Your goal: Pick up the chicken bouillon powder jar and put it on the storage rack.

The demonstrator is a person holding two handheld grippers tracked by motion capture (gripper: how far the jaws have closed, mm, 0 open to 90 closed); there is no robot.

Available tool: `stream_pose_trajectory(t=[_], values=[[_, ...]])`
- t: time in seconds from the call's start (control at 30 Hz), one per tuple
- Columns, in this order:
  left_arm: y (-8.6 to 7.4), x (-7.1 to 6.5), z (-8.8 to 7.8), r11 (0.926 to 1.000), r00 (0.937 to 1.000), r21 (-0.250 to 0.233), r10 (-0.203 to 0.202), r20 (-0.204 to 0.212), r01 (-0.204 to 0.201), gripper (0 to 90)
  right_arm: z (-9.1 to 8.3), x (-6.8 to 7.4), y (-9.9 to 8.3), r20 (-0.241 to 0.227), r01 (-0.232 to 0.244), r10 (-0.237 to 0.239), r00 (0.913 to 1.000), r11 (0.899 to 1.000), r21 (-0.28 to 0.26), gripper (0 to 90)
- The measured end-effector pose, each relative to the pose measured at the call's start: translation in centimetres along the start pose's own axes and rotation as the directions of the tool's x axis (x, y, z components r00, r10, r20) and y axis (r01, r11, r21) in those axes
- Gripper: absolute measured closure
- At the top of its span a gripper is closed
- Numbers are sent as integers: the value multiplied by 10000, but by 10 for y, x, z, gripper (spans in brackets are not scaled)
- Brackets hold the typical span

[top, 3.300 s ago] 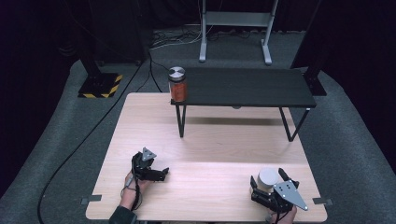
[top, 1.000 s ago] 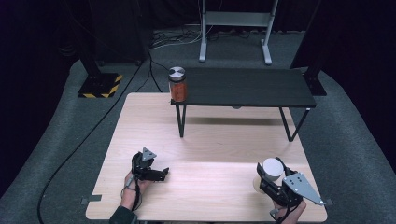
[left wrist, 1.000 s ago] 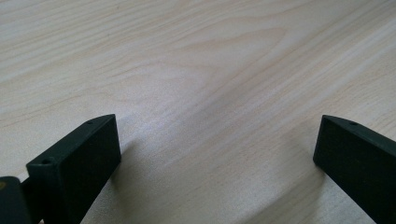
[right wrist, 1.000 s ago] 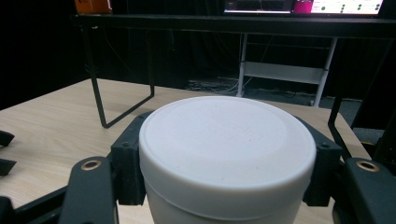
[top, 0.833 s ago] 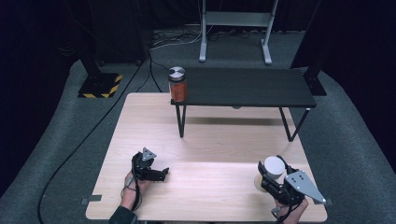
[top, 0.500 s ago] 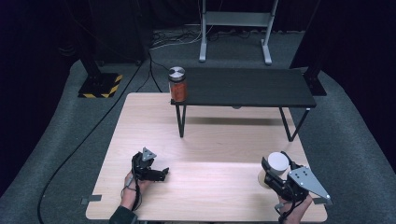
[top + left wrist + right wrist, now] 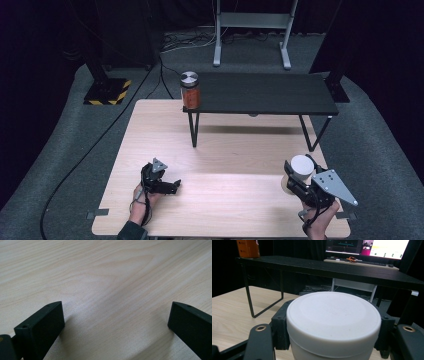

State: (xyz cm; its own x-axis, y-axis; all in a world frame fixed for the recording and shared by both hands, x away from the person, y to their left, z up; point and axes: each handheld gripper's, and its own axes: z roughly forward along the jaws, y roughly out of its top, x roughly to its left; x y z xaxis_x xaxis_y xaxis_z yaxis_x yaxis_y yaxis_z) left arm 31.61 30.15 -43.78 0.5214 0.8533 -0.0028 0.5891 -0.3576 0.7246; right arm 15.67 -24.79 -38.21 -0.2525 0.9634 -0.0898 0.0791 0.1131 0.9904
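1. Left gripper (image 7: 167, 186) lies low at the near left of the light wooden desk (image 7: 235, 150), held by the left hand (image 7: 142, 195). In the left gripper view its jaws stand wide apart over bare wood grain, nothing between them.
2. Orange jar (image 7: 190, 91) with a silver lid stands upright at the left end of the black shelf (image 7: 270, 94), which stands on thin legs across the far half of the desk. Well apart from both grippers.
3. Right gripper (image 7: 295, 179) sits at the near right corner of the desk, in the right hand (image 7: 316, 225). Jaws are clamped on a white-lidded container (image 7: 301, 165), upright.
4. Right gripper view: the container's white lid (image 7: 333, 312) sits between the jaws, one on either side of its wall; black shelf and orange jar (image 7: 248, 248) lie beyond.
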Motion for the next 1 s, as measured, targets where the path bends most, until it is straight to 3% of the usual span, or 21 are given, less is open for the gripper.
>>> stream_pose_trajectory(t=[0.2, 1.0], values=[[0, 0, 0, 10000, 10000, -4, -13, -15, 13, 2, 2, -2, 6, 22, 197, -197, 9998, 9998, -80, 328], [0, -1, 0, 10000, 10000, 3, -51, -45, 51, 3, 19, -26, 37, 251, 237, -229, 9994, 9993, -282, 327]])
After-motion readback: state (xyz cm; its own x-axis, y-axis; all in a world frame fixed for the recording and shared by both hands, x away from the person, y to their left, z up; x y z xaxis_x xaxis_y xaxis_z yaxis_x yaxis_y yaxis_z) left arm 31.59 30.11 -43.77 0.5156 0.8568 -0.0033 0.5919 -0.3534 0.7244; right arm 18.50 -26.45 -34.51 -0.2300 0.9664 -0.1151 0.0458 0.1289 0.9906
